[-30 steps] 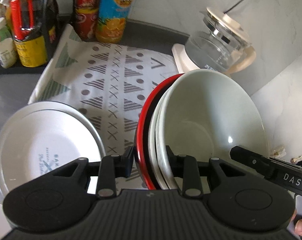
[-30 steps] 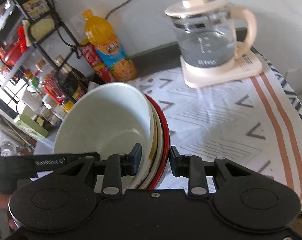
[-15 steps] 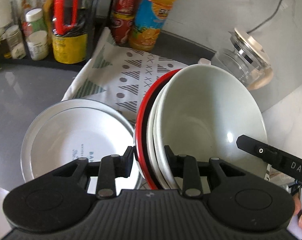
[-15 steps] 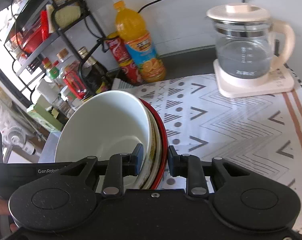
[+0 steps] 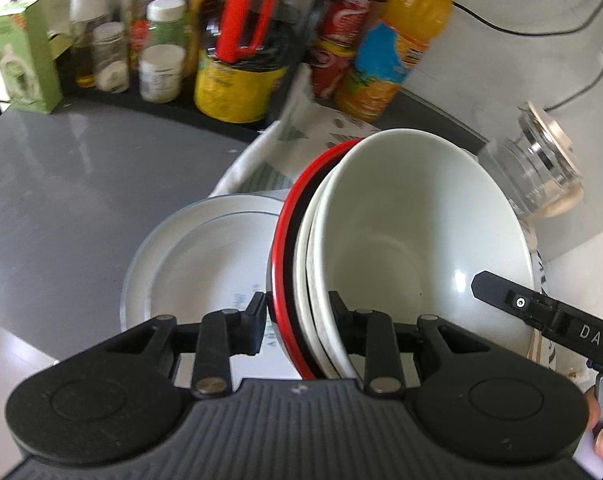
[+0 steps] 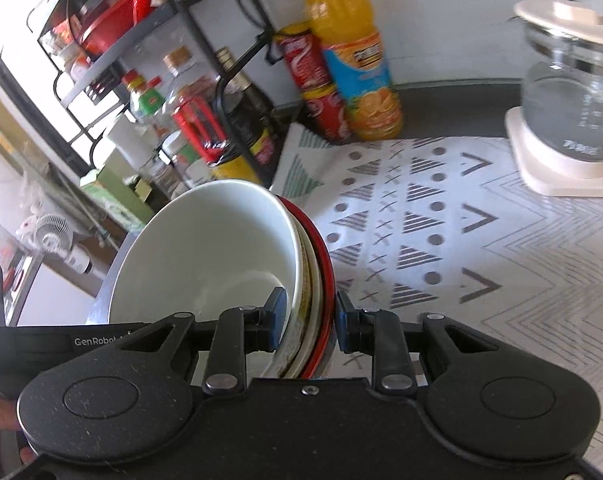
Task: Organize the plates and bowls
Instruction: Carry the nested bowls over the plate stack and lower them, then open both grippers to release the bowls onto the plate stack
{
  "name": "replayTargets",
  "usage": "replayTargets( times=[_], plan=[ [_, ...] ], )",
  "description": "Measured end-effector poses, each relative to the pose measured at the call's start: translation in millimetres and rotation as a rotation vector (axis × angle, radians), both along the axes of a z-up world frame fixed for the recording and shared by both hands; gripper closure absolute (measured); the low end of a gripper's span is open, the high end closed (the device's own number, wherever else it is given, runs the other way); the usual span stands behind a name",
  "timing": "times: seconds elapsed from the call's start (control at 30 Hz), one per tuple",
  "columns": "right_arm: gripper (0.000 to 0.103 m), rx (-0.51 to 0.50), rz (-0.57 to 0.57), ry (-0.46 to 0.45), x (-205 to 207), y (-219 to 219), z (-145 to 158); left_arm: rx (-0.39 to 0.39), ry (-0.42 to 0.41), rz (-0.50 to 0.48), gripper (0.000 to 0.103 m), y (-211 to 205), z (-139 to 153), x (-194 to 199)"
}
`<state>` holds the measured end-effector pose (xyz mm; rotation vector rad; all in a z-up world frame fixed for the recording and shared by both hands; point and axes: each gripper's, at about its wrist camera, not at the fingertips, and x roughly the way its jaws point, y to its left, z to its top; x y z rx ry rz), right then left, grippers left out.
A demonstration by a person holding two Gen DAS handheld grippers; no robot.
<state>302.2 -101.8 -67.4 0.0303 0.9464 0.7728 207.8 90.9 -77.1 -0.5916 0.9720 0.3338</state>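
Bowls [image 5: 413,248], nested and tilted on edge, held above the plates [image 5: 205,264] on the tabletop [image 5: 61,184]; left gripper [image 5: 297,320] and right gripper [image 6: 310,320] fingers clamp opposite rims, apparently sharing weight so the nest stays together.

The left wrist camera sits just behind the left gripper [image 5: 297,320] and looks forward and down along its fingers, very near the stack of bowls [image 5: 405,248]. It faces toward the white plates [image 5: 205,256] on the grey counter [image 5: 61,192], with the bottles [image 5: 393,40] and the wall behind. The right wrist camera sits behind the right gripper [image 6: 309,316] in the same manner, also very near the stack of bowls [image 6: 221,256], and looks over the patterned cloth [image 6: 441,232] toward the wall. Both views share the stack — each from an opposite side — and also the orange bottle [image 6: 353,60], the glass kettle [image 6: 569,92] and part of the other gripper.
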Motion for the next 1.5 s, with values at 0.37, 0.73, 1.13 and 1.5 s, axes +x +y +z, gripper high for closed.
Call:
replayTargets(
  times=[0.37, 0.73, 1.13, 1.5],
  plan=[
    [0.078, -0.05, 0.068, 0.049, -3.0, 37.7, -21.0, -0.042, 0.033, 0.095, 0.074, 31.7, -23.4, -24.3],
    [0.078, -0.092, 0.091, 0.061, -2.2, 50.3, -29.8, -0.082, 0.055, 0.122, 0.074, 47.9, -43.3, -27.3],
    [0.076, -0.115, 0.092, 0.046, -2.5, 55.5, -29.8, -0.145, 0.035, 0.153, 0.073, 62.0, -49.9, -29.2],
    [0.057, -0.044, 0.026, 0.013, -9.8, 26.4, -9.0, -0.059, 0.019, 0.143, 0.069, 56.5, -31.6, -33.0]
  ],
)
